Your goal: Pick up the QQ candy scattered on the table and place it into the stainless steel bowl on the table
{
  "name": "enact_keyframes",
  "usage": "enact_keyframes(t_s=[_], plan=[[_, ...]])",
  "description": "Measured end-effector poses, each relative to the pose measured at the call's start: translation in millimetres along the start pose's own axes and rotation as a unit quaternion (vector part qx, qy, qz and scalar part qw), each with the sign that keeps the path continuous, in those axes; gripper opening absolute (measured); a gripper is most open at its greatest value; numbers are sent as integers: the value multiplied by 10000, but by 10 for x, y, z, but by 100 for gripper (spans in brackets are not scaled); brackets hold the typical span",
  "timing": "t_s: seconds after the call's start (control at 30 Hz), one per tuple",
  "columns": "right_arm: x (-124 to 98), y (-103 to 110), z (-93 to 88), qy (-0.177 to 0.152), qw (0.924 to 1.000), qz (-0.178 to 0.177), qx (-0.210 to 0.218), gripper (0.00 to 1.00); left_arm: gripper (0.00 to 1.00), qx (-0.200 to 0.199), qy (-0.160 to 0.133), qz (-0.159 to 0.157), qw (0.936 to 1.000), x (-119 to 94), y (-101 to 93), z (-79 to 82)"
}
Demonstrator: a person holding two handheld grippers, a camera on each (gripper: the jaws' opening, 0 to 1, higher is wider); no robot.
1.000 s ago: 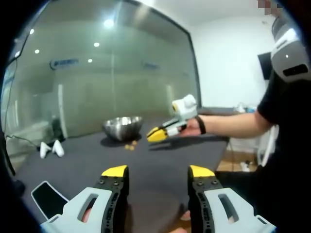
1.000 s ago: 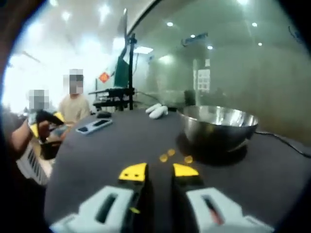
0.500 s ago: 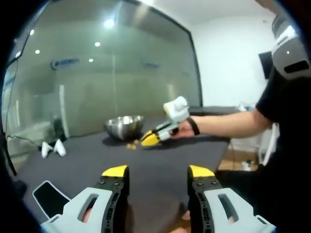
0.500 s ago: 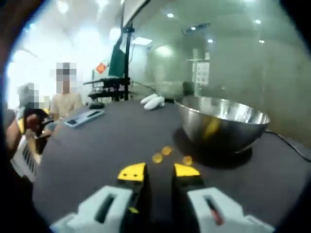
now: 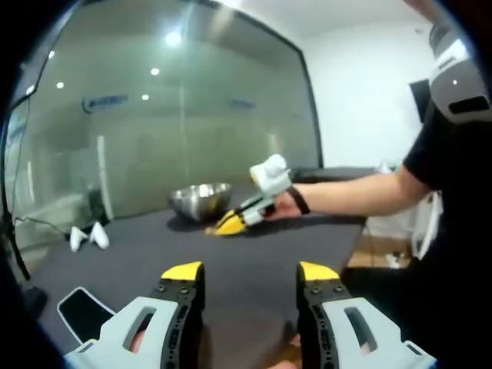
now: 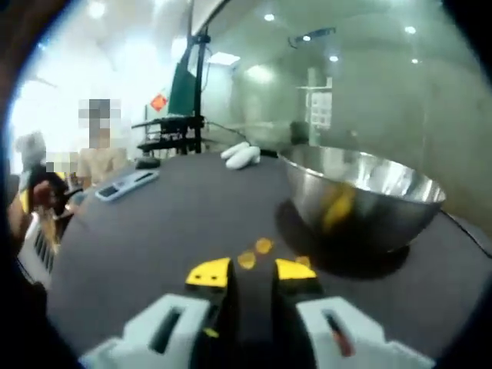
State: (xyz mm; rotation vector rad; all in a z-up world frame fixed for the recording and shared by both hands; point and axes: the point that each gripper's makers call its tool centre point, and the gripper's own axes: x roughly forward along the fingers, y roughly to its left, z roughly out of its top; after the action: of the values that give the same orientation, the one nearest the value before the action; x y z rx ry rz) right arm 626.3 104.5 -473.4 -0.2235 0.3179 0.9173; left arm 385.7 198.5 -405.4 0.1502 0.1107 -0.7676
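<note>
The right gripper [image 6: 252,270] hangs low over the dark desk [image 6: 154,231], its jaws a narrow gap apart and holding nothing. Three QQ candy pieces [image 6: 264,246] lie just beyond its tips, close beside the stainless steel bowl [image 6: 361,196]. The left gripper [image 5: 250,270] waits nearer, jaws wide and empty.

Candies [image 6: 254,253] on table [image 6: 154,231]; bowl [image 6: 361,196] just behind
</note>
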Motion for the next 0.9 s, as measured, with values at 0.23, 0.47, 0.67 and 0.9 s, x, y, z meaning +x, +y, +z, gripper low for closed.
enact_keyframes(t_s=[0.23,0.47,0.67,0.9], plan=[[102,38,-33,34,10000,22,17,22,49,-35,-5,6,10000,3,24,-2],[151,56,-11,125,9999,-57,-35,19,49,-66,23,-2,10000,21,14,-16],[151,47,-11,128,9998,-84,-155,14,49,-155,-61,-4,9999,19,25,35],[159,53,-8,130,9997,-103,-186,9,49,-192,-3,36,9998,21,32,-22]])
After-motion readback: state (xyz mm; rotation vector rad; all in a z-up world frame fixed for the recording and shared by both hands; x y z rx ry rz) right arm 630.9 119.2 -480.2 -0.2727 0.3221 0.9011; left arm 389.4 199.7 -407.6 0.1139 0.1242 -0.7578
